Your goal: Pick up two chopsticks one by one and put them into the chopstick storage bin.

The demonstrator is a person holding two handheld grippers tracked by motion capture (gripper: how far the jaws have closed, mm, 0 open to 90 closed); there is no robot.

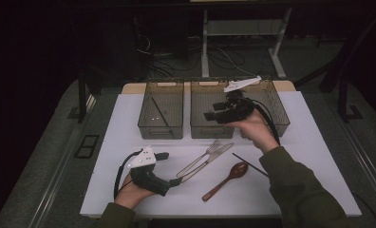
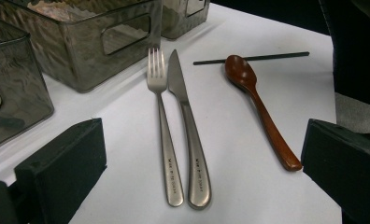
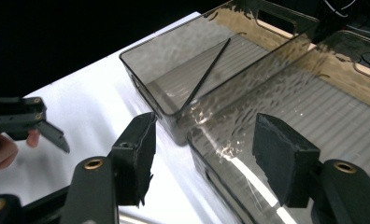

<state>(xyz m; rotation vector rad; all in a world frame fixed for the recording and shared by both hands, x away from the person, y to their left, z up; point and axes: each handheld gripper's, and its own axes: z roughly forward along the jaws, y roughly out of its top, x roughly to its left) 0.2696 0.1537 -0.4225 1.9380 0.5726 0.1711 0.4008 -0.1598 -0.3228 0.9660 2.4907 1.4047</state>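
Two empty hand-held grippers are gaping: right hand-held gripper hovering over smoky plastic bins, left hand-held gripper resting beside steel fork.

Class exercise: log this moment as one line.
right gripper: open, empty, above bins | left gripper: open, near fork | chopstick: in left bin

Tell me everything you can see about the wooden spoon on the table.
The wooden spoon is one piece of dark reddish-brown wood with a glossy finish, an oval bowl and a slim handle that widens at its rounded end. It lies flat on the white table, bowl up and pointing toward the bins. Its bowl tip appears to touch a thin dark stick lying crosswise. The knife lies apart beside it. Neither gripper touches it.
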